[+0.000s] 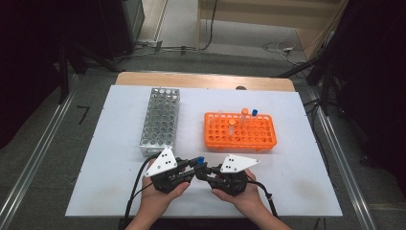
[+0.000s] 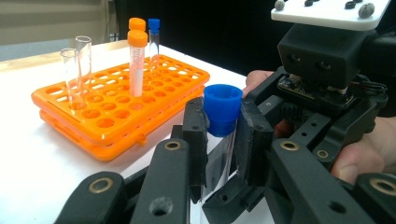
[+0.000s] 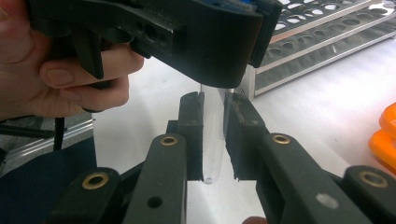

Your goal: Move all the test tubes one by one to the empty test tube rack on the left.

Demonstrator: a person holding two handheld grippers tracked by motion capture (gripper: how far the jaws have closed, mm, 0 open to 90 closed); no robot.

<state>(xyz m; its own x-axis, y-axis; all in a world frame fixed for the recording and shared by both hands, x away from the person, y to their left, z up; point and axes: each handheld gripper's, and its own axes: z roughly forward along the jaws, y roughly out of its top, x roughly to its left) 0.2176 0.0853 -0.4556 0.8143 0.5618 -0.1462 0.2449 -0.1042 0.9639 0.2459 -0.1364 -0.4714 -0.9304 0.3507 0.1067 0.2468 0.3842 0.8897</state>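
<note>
Centrally, near the front edge of the white table (image 1: pixel 115 191), two hand-held grippers meet tip to tip over one clear test tube (image 2: pixel 219 163) with a blue cap (image 2: pixel 222 108); the left gripper (image 2: pixel 223 128) has its jaws pressed onto the cap, and the right gripper (image 3: pixel 213 135) pinches the glass body lower down; the tube stands roughly upright between them, its long axis running from the cap down to a rounded bottom just above the table.

Both hands sit equally close to the tube, the left hand (image 1: pixel 160 194) and the right hand (image 1: pixel 244 196) facing each other; judging from this hold, the cap is probably about to be twisted or pulled along the tube's axis while the body is kept steady.

Beyond the grippers, to the right, lies an orange tube rack (image 1: pixel 268 139) holding orange-capped tubes (image 2: pixel 137 60), a blue-capped tube (image 2: pixel 153 42) and uncapped clear tubes (image 2: pixel 83 65); to the left lies a metal tube rack (image 1: pixel 152 139), apparently empty; both stand well apart from the held tube, so nothing seems to block a short pull.
</note>
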